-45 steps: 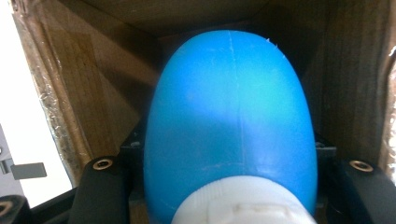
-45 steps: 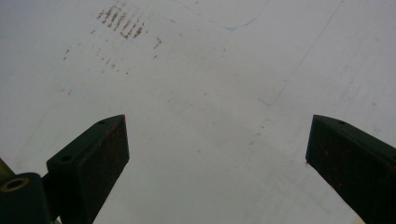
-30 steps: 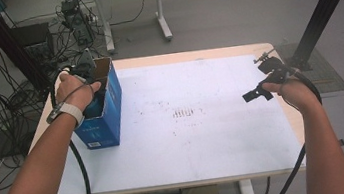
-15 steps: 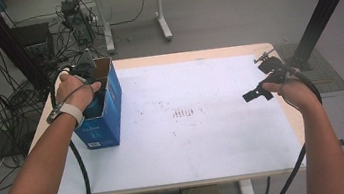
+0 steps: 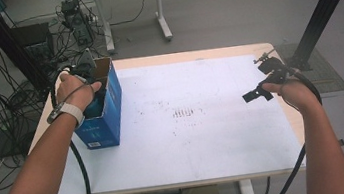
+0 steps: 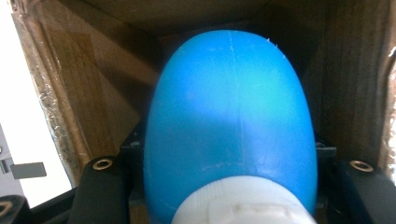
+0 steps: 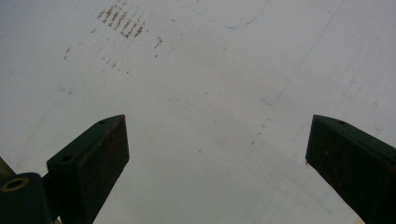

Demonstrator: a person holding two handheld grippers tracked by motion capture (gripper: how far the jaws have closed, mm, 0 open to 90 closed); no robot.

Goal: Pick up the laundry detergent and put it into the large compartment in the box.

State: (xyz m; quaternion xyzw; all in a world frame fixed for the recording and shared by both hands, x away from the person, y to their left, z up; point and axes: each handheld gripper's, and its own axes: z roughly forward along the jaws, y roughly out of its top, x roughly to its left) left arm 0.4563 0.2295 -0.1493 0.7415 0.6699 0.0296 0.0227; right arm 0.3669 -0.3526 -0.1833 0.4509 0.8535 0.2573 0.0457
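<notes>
Inside blue carton [image 5: 104, 111] at desk [image 5: 205, 138] left edge: left gripper [image 5: 89, 87] jaws clamped on blue bottle [image 6: 229, 126], lowered for packing or lifting out. Right gripper [image 5: 255, 95] jaws wide, empty, parked clear over right side.

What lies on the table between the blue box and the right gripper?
Nothing stands there. In the high view, the stretch from the blue box to the right gripper is bare white table, with only small dark marks on it.
</notes>
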